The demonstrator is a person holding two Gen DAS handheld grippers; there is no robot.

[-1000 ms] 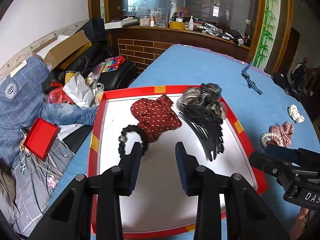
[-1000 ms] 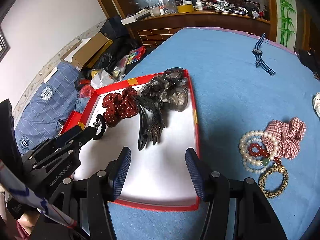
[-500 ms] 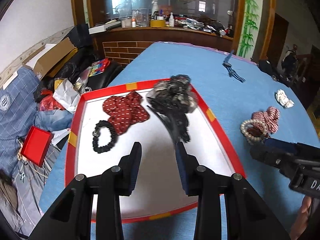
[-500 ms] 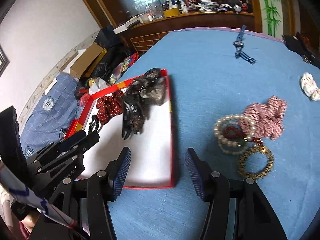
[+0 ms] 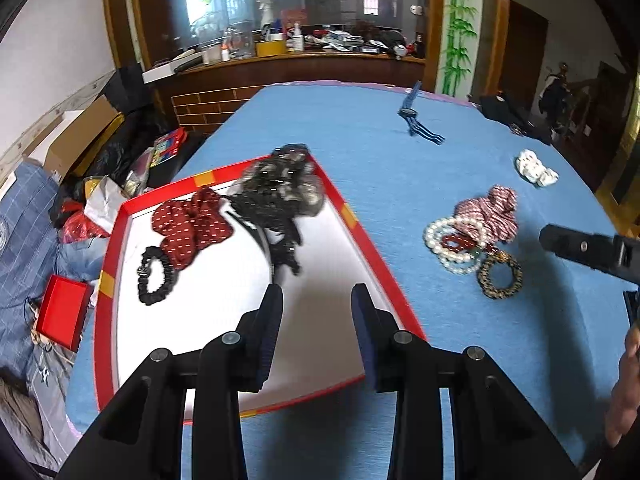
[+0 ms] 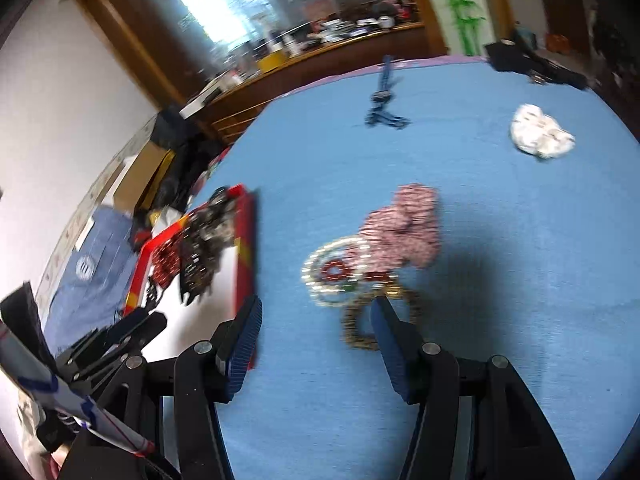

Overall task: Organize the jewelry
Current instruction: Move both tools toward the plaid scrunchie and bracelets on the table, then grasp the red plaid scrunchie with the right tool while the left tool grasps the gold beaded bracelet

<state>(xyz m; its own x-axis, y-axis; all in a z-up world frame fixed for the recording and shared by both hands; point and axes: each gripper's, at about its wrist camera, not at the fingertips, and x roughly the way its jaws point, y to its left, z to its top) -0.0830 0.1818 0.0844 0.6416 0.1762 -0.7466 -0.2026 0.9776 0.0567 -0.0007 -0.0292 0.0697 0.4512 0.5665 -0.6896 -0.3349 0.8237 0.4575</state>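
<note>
A red-rimmed white tray holds a red dotted scrunchie, a black hair tie and a heap of dark hair clips. My left gripper hovers open and empty over the tray's near right part. To the right, on the blue table, lie a pearl bracelet, a red plaid scrunchie and a gold-and-black bracelet. My right gripper is open and empty just short of this pile, its right finger beside the gold bracelet. The right wrist view is blurred.
Farther back on the table lie a white scrunchie and a blue strap. A dark bag sits at the far right edge. Boxes, bags and clothes are piled off the table's left side. The tray rim is left of my right gripper.
Both grippers have swung right. The tray has slid left in both views, and the bracelet pile now sits right at my right gripper's fingertips. Neither pair of jaws changed its width.
</note>
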